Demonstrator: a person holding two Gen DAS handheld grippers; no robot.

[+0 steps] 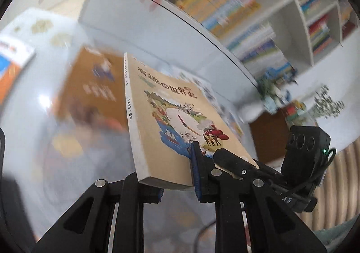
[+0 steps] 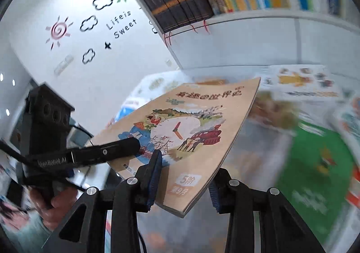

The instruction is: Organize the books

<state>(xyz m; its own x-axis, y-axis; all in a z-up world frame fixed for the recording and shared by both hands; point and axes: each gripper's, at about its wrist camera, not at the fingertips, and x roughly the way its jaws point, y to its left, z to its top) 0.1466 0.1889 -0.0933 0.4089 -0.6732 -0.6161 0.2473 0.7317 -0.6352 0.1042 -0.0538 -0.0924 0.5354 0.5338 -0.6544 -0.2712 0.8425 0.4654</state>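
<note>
Both claws pinch the tan book (image 1: 171, 122), held aloft over the table (image 1: 33, 104): left gripper (image 1: 175, 176) clamps its near edge, right gripper (image 2: 183, 183) its lower corner.

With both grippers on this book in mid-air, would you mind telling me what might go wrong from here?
1. The tan paperback book with the clock illustration is pinched only near its lower edge by the left gripper and right gripper, so it may sag or slip.
2. Pulling the two apart could bend the cover.
3. The background is motion-blurred; fast swinging might strike the white bookshelf.
</note>
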